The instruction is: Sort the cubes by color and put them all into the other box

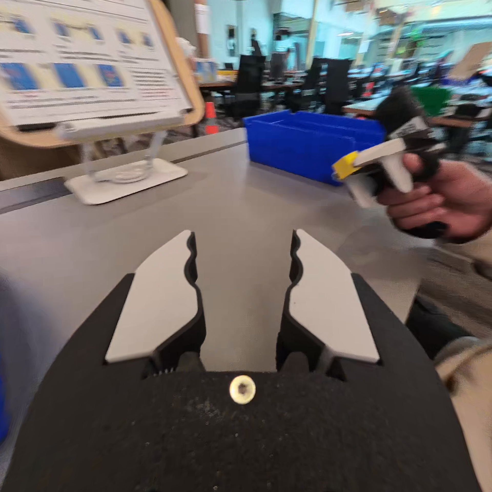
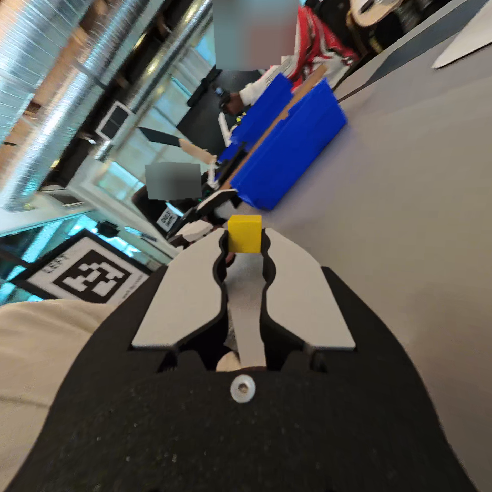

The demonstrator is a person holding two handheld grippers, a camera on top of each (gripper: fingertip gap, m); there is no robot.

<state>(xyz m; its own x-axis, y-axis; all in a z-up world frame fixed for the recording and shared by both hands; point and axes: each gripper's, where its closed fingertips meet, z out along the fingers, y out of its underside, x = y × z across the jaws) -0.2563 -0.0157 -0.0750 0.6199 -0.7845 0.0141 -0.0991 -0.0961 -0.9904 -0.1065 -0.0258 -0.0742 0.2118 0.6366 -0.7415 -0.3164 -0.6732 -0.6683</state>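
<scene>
Bright, even indoor light falls on my smooth grey desk (image 1: 239,202), with only soft shadows. Both views bend strongly at the edges. The far room is blurred by motion; my own white-and-black gripper (image 1: 243,237) stays sharp.

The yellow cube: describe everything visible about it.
The yellow cube is a small, plain, matte block with sharp edges, of a solid material that cannot be identified. It is pinched at the fingertips of the right hand-held gripper, one finger on each side, its front half protruding. It is held in the air above the grey table, short of the blue box.
</scene>
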